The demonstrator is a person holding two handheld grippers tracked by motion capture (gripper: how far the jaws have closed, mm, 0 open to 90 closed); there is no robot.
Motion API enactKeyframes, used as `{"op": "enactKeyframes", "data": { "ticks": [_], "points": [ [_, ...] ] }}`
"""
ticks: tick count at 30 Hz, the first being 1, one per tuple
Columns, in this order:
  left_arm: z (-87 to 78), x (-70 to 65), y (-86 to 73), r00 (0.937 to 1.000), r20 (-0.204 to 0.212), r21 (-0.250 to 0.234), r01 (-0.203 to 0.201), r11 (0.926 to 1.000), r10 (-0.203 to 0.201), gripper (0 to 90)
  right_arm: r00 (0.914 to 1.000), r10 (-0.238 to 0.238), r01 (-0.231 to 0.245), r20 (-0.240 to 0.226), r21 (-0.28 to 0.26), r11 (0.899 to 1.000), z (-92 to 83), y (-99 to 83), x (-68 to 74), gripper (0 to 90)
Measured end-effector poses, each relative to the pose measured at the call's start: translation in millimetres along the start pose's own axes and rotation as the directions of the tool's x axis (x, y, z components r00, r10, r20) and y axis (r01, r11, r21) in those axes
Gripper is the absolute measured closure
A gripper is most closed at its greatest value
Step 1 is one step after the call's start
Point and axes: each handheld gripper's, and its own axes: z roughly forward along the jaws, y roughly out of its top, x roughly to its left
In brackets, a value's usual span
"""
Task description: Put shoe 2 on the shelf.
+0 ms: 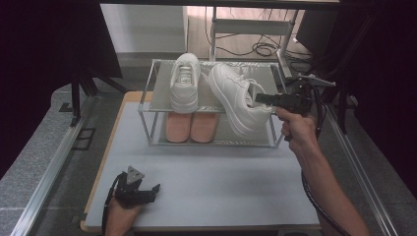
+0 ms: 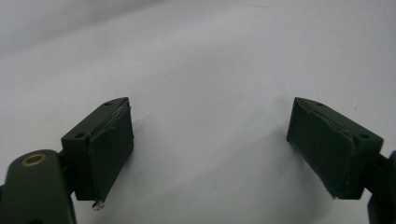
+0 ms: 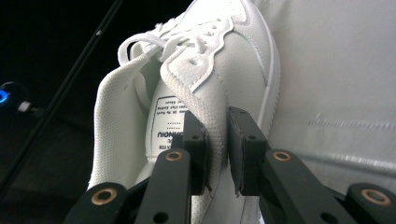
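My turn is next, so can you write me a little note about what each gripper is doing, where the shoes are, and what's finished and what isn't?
Right gripper: shut on the collar of the tilted white sneaker, held up at the right of the rack's top shelf.
Left gripper: open, holds nothing, low over the grey table.
Other white sneaker: upright on the top shelf, left side.
Pink insoles: on the lower shelf.
Done: one sneaker shelved.
Left: probably to set the held sneaker beside the first, then let go.
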Motion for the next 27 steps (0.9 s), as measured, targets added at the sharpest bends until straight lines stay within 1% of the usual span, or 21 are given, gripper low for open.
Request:
{"op": "enactKeyframes", "data": {
  "ticks": [4,5,9,12,16,18,19,21,23,25,26,27],
  "points": [
    [-0.3,0.5,0.1,1.0000,0.001,0.004,-0.003,1.0000,0.003,14.8,0.9996,-0.007,0.007,0.029,0.004,1.000,9.0,6.2,1.8,77.8],
    [-0.2,0.3,0.0,1.0000,0.000,0.003,-0.003,1.0000,0.003,14.8,0.9995,0.004,-0.004,0.031,-0.002,1.000,10.8,7.7,2.6,77.8],
    [-0.1,0.0,0.0,1.0000,0.000,0.000,-0.002,1.0000,0.002,15.0,0.9973,-0.019,0.020,0.072,-0.004,1.000,17.4,12.0,6.2,77.9],
    [-0.3,0.1,0.0,1.0000,-0.001,0.002,-0.006,1.0000,0.006,15.0,0.9967,-0.010,0.011,0.080,-0.009,1.000,20.6,14.8,7.2,77.7],
    [-0.4,0.1,0.0,1.0000,-0.001,0.002,-0.006,1.0000,0.006,15.1,0.9944,-0.027,0.028,0.102,-0.008,1.000,23.6,15.8,11.3,76.1],
    [-0.4,-0.4,-0.2,1.0000,-0.003,0.000,-0.007,1.0000,0.007,15.2,0.9928,-0.041,0.042,0.112,-0.013,0.999,25.0,15.1,13.9,73.5],
    [-0.4,-0.5,-0.2,1.0000,-0.004,0.000,-0.007,1.0000,0.007,15.4,0.9916,-0.061,0.062,0.114,-0.009,0.998,26.1,14.9,14.5,71.2],
    [-0.4,-0.6,-0.2,1.0000,-0.004,-0.001,-0.008,1.0000,0.008,15.4,0.9933,-0.063,0.064,0.097,-0.008,0.998,28.5,14.7,15.0,66.7],
    [-0.5,-0.6,-0.3,1.0000,-0.004,-0.001,-0.008,1.0000,0.008,15.5,0.9900,-0.105,0.104,0.094,0.016,0.994,33.1,14.4,16.6,59.2],
    [-0.5,-0.4,-0.2,1.0000,-0.002,0.000,-0.007,1.0000,0.007,15.5,0.9853,-0.138,0.136,0.101,0.025,0.990,36.8,13.3,18.8,54.8],
    [-0.5,-0.5,-0.2,1.0000,-0.003,-0.001,-0.008,1.0000,0.008,15.5,0.9838,-0.149,0.147,0.100,0.032,0.989,37.4,13.9,19.9,53.6],
    [-0.5,-0.4,-0.2,1.0000,-0.002,0.000,-0.007,1.0000,0.007,15.5,0.9849,-0.149,0.147,0.089,0.029,0.989,37.0,14.7,20.3,52.6]
  ]
}}
